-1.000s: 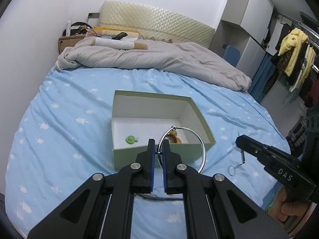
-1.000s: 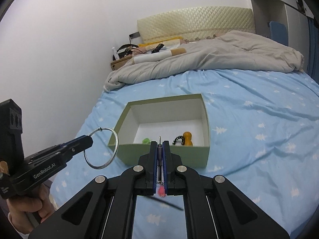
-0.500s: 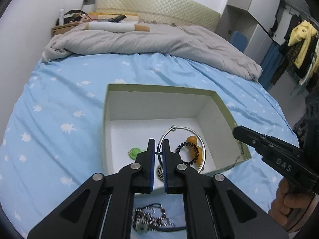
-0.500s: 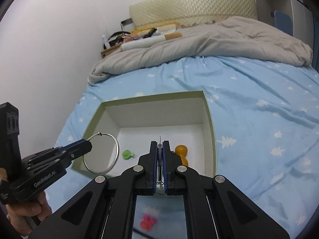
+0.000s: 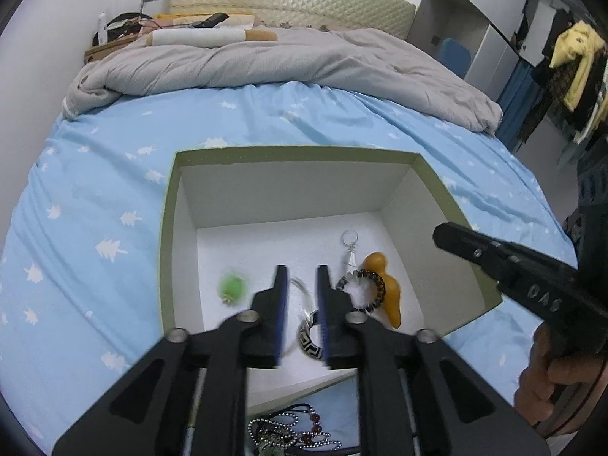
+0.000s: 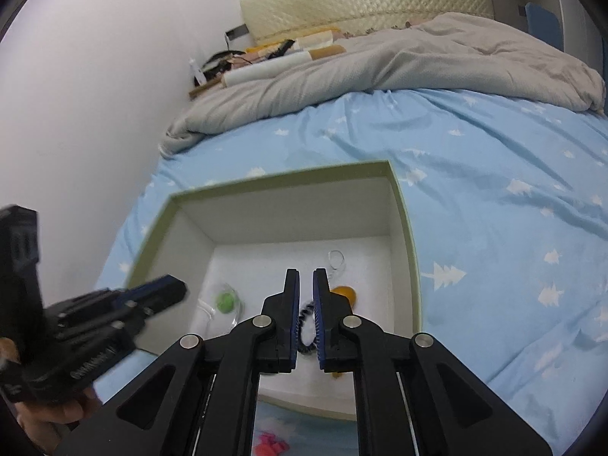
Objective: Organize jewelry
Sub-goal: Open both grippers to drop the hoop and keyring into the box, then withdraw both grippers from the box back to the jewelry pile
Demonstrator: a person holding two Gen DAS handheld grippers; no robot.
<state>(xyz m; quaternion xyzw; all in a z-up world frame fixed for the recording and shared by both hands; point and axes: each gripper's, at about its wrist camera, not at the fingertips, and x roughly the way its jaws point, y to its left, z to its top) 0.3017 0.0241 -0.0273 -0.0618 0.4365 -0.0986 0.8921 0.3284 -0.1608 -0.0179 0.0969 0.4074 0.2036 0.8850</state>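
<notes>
Writing: "DAS", upside down, on the right gripper [image 5: 452,235] body in the left view; the lettering on the left gripper's [image 5: 300,285] body in the right view is too blurred to read.

Left fingers [image 5: 280,285] parted, nothing between them, hanging over the box [image 5: 167,228] floor. Right fingers [image 6: 292,292] narrowly parted, also holding nothing, above the box's near half.

In the box: green charm [image 5: 231,288] at left, thin silver hoop [image 5: 300,285] partly hidden behind the left fingers, patterned ring [image 5: 308,336], black coil band [image 5: 374,288] lying against an orange piece [image 5: 387,288], small keyring [image 5: 349,239] towards the back wall.

Box sits open on the blue bed [image 5: 95,197]. Back half of its floor is bare.

Beads [image 5: 281,433] on the sheet before the box's near wall, cut off by the left gripper's body. Pink item [image 6: 271,444] at the frame bottom, shape unclear.
</notes>
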